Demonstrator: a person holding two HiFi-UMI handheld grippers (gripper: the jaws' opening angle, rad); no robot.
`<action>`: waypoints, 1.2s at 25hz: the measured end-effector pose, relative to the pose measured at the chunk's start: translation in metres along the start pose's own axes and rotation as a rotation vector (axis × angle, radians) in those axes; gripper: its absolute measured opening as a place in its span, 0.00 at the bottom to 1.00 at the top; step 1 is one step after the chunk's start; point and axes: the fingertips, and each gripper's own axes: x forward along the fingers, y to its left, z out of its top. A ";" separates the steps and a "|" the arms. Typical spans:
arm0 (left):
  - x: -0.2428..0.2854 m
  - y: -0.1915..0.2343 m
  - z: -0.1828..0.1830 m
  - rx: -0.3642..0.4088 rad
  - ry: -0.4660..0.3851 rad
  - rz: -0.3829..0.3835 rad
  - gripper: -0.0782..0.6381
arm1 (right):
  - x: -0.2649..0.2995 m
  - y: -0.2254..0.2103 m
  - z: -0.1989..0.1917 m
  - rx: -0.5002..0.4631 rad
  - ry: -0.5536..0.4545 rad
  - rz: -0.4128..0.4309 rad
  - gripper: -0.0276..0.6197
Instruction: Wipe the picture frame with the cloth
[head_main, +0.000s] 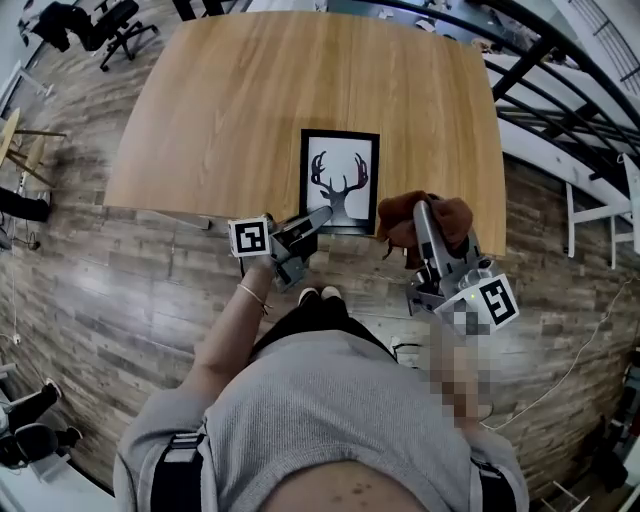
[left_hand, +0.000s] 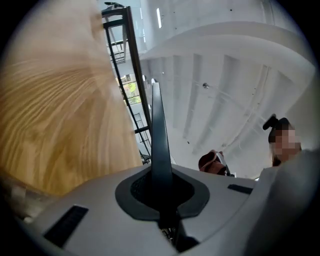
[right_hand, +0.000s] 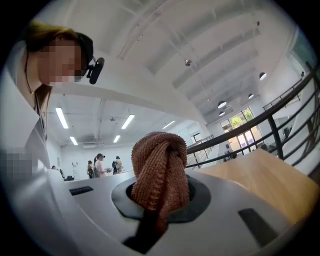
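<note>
A black picture frame (head_main: 340, 182) with a deer print lies flat near the front edge of the wooden table (head_main: 260, 100). My left gripper (head_main: 318, 218) is shut and holds nothing; its tips lie over the frame's near left corner, and I cannot tell whether they touch it. In the left gripper view the two jaws (left_hand: 154, 92) stand together as one thin dark blade, with the table (left_hand: 50, 125) at the left. My right gripper (head_main: 421, 212) is shut on a bunched brown cloth (head_main: 440, 215) just right of the frame. The cloth (right_hand: 161, 167) covers the jaw tips in the right gripper view.
Black office chairs (head_main: 105, 30) stand beyond the table's far left corner. A black railing (head_main: 545, 60) runs along the right side, with a white stand (head_main: 592, 215) below it. Several people (right_hand: 102, 165) stand far off in the room. The person's shoes (head_main: 320, 295) are at the table's front edge.
</note>
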 end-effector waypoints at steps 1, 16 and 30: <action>-0.004 0.011 -0.004 -0.031 0.000 0.008 0.13 | 0.002 0.001 -0.004 0.040 -0.001 0.017 0.11; -0.017 0.063 -0.042 -0.216 0.073 0.027 0.13 | 0.010 -0.002 -0.029 0.117 0.049 0.027 0.11; -0.026 0.086 -0.051 -0.270 0.069 0.057 0.13 | 0.004 -0.007 -0.044 0.146 0.064 -0.006 0.11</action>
